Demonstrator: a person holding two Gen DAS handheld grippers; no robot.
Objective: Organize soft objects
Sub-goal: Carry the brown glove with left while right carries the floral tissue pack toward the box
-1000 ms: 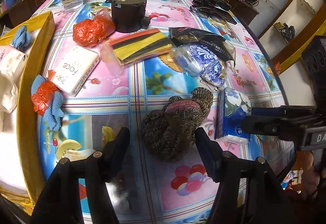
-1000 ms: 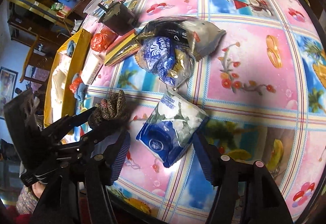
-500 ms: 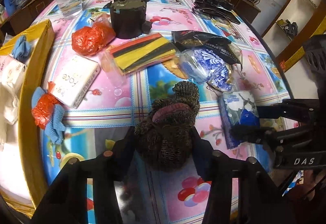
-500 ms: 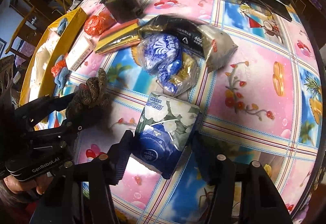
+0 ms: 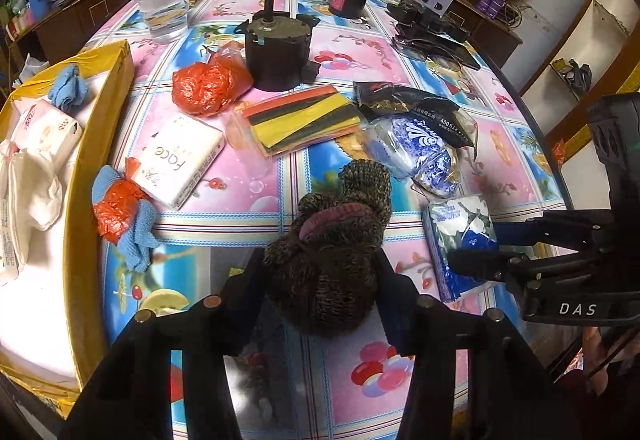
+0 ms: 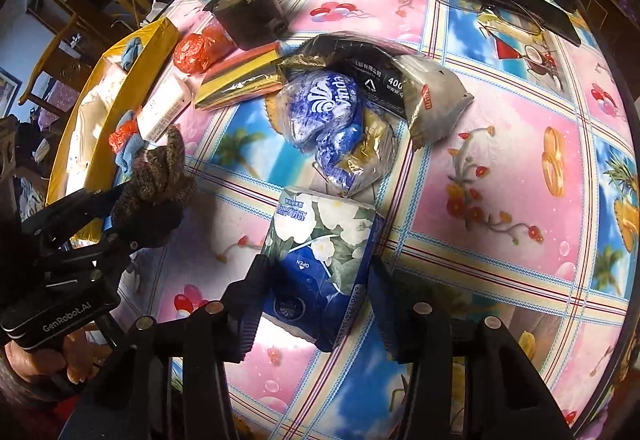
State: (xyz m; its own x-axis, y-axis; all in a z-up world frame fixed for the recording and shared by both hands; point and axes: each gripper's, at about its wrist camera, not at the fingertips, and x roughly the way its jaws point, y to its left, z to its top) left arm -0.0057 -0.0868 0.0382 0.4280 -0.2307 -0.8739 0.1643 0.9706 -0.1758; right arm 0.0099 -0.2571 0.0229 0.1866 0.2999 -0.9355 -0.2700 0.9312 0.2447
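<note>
Tongs first: your left gripper (image 5: 322, 286) is clamped on the bundled brown-and-black knitted glove with a pink cuff (image 5: 336, 240), both pads pressed into its sides, while your right gripper (image 6: 316, 292) has its jaws closing around the blue-and-white floral soft tissue pack (image 6: 320, 260), the pads at or almost at its flanks. Both things sit near the close edge of the round table with the bright patterned oilcloth (image 5: 256, 176), the glove toward the left, the tissue pack just beside it on the right. The relation that matters to you is where the yellow-rimmed box lined in white (image 5: 86, 160) lies: it stands at the table's left edge, already holding white tissue packs and a blue cloth. That puts it on the left side of both grippers, and your left hand is clearly the nearer one. The tissue pack's long axis runs away from you, along the right fingers, so it should ride straight. Judging by that, carry the glove across first and keep the right hand clear behind it.
</note>
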